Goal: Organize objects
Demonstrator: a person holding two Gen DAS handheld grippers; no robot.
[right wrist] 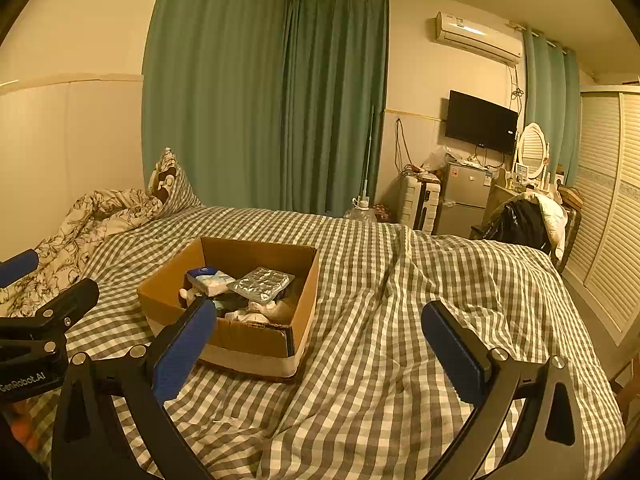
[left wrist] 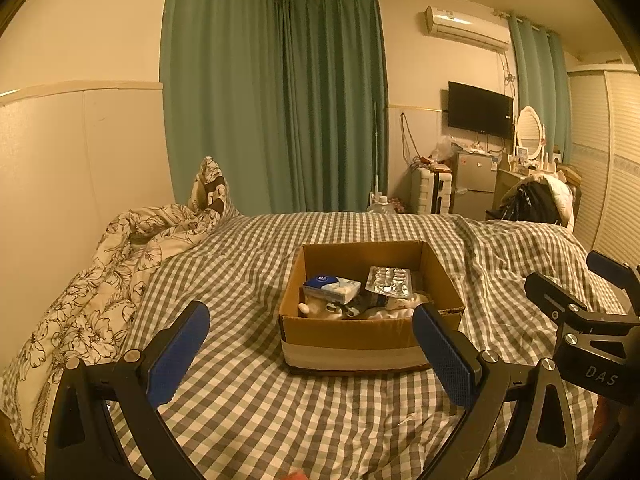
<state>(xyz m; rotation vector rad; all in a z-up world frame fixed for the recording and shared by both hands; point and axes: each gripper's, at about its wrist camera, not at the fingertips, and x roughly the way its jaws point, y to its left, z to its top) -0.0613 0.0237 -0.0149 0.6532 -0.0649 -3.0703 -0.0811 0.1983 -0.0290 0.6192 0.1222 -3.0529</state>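
Observation:
An open cardboard box (left wrist: 352,338) sits on the checked bedspread (left wrist: 248,408). It holds a silver blister pack (left wrist: 390,280), a blue-and-white packet (left wrist: 330,288) and several small white and dark items. My left gripper (left wrist: 310,344) is open and empty, just in front of the box. In the right wrist view the box (right wrist: 256,344) lies to the left, with the blister pack (right wrist: 262,283) on top. My right gripper (right wrist: 320,344) is open and empty above the bedspread (right wrist: 384,360), right of the box. Each gripper shows at the edge of the other's view.
A crumpled floral quilt (left wrist: 104,280) lies along the left wall. Green curtains (left wrist: 280,112) hang behind the bed. A small fridge (left wrist: 474,184), a TV (left wrist: 480,110), a dressing table and a chair with clothes (left wrist: 536,200) stand at the far right.

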